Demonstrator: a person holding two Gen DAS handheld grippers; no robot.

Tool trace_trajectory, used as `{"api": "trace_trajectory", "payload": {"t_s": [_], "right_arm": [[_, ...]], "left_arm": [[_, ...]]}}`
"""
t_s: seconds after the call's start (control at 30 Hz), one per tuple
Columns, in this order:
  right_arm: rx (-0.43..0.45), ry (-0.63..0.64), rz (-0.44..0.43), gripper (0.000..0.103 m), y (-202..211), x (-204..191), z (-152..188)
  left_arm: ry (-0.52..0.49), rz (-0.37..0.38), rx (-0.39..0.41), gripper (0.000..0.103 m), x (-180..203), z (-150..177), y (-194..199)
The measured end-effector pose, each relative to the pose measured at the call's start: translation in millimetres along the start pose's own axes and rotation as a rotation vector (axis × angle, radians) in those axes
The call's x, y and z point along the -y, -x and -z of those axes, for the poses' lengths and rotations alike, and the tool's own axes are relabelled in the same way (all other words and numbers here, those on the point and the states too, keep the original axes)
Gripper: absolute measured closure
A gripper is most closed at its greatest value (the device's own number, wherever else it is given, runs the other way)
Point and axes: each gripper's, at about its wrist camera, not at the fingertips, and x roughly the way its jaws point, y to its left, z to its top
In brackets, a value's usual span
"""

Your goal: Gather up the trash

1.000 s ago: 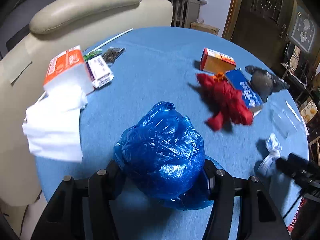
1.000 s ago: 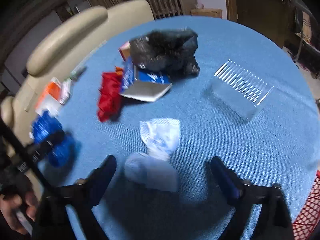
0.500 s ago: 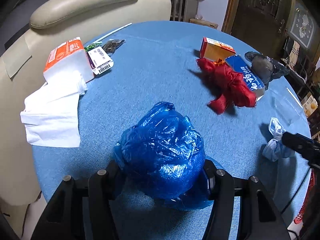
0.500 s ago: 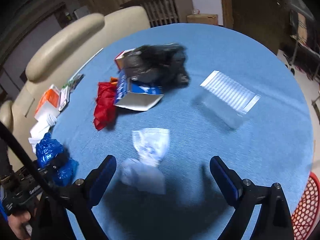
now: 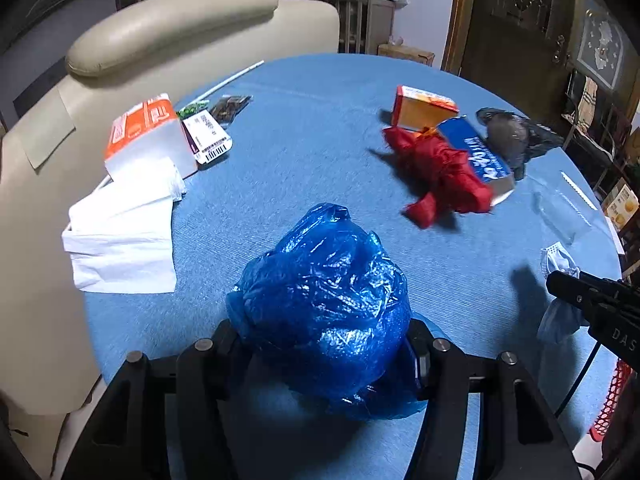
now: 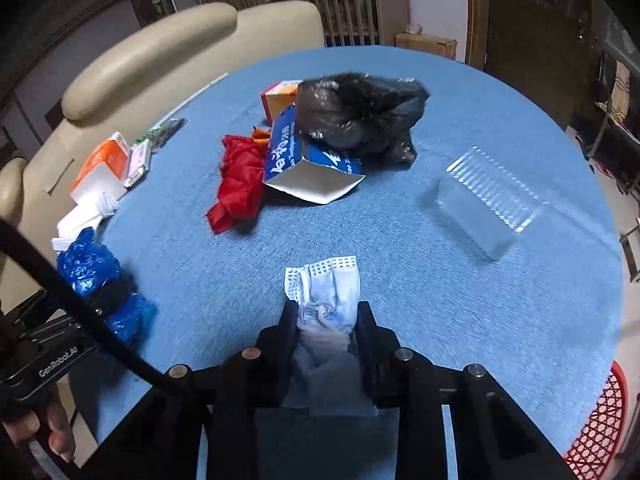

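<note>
Right wrist view: the crumpled blue face mask (image 6: 329,300) lies on the blue table (image 6: 460,300) near its front edge — the right gripper (image 6: 326,332) has just closed and pinches it. The left gripper (image 5: 326,344) clamps a blue plastic bag (image 5: 324,304); red bag (image 6: 240,184) and black bag (image 6: 356,116) lie beyond.

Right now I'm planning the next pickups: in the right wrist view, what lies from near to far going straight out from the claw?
Blue face mask in the right claw → open blue carton → black plastic bag.
</note>
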Motion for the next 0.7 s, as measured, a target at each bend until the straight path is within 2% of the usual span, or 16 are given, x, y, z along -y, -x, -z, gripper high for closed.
{"api": "trace_trajectory", "payload": {"t_s": [0.4,0.7], "right_arm": [[0.061,-0.121,-0.078,0.072,47,42,32],[0.098,-0.182,-0.093,0.072,69,66,45]], "left_arm": [[-0.043,0.016,0.025,0.041,33,11,34],[-0.087,0.021,0.047,0.041,57,10,46]]}}
